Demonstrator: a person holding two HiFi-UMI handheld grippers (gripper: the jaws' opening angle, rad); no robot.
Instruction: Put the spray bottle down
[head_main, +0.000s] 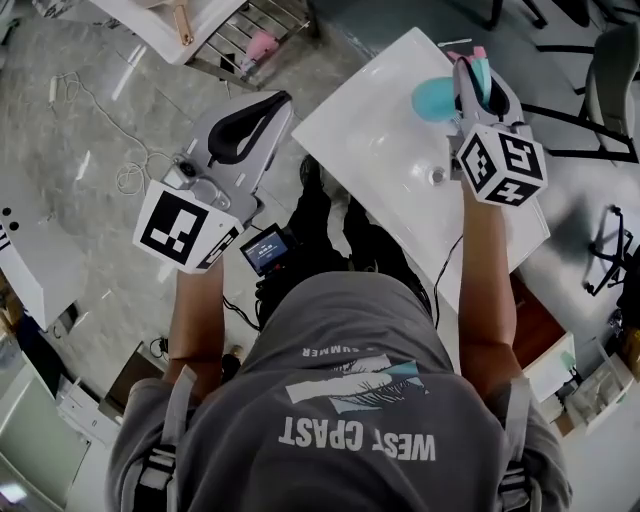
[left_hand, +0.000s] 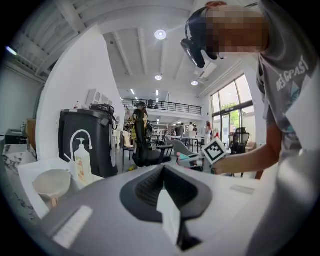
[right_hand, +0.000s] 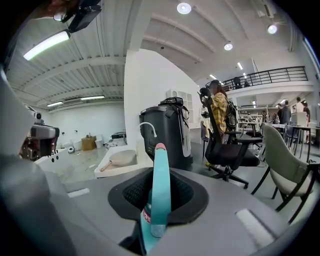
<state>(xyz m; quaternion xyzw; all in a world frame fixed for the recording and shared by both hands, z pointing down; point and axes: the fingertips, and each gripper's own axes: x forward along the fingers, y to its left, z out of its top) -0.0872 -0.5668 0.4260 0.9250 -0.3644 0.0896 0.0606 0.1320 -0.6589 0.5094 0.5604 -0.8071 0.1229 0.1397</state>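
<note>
The right gripper (head_main: 480, 72) is clamped on the teal spray bottle (head_main: 436, 99) and holds it over the far corner of the white worktop (head_main: 370, 150). The bottle seems not yet set down. Lowering and releasing it are left. The left gripper (head_main: 262, 112), jaws together and empty, hangs beyond the worktop's left edge.
</note>
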